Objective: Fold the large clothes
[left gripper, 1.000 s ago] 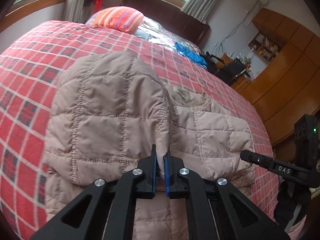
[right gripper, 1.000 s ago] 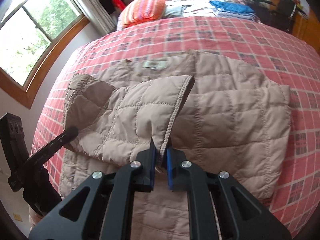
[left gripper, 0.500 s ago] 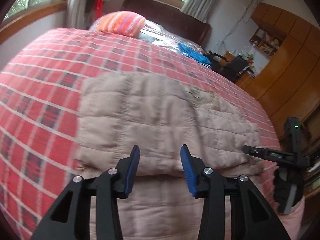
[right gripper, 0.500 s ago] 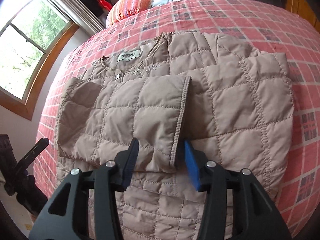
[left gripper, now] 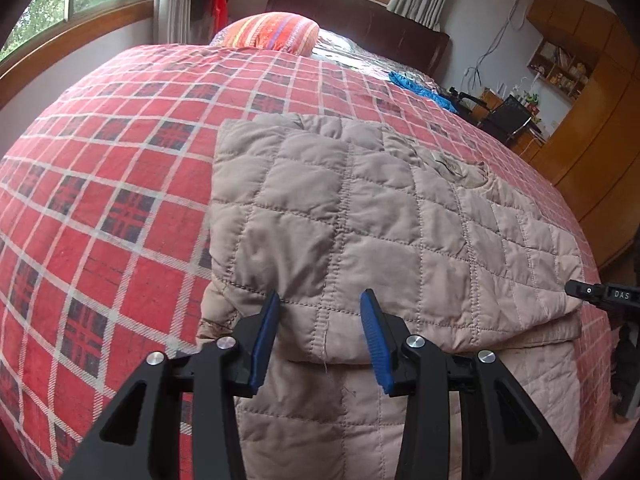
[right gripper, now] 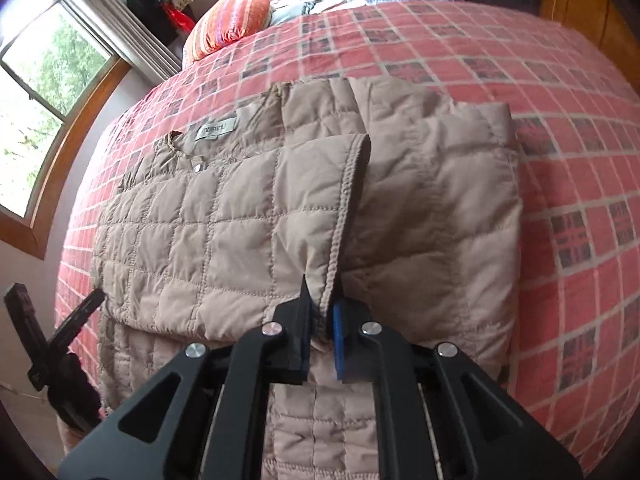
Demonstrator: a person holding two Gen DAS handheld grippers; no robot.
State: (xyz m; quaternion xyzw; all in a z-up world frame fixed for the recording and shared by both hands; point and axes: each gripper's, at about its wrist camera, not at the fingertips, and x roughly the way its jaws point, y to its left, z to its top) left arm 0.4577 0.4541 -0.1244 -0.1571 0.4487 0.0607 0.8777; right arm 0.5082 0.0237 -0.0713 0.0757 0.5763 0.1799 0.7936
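Beige quilted jacket (left gripper: 360,216) lies flat on the bed's red plaid bedspread (left gripper: 104,184), both sleeves folded across the body. Left claw (left gripper: 320,320): blue pads wide apart, straddling the near edge of a folded sleeve, gripping nothing. Right claw (right gripper: 320,316): pads nearly together, clamped on the stitched cuff hem (right gripper: 340,232) of the other sleeve. Orange striped pillow (right gripper: 228,20) at far end of bed.

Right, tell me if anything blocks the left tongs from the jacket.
Nothing visible does. The left tongs hang open right over the folded sleeve's lower edge on the quilted beige jacket, with only air between. The right tongs are shut on that sleeve's cuff, off to the side.
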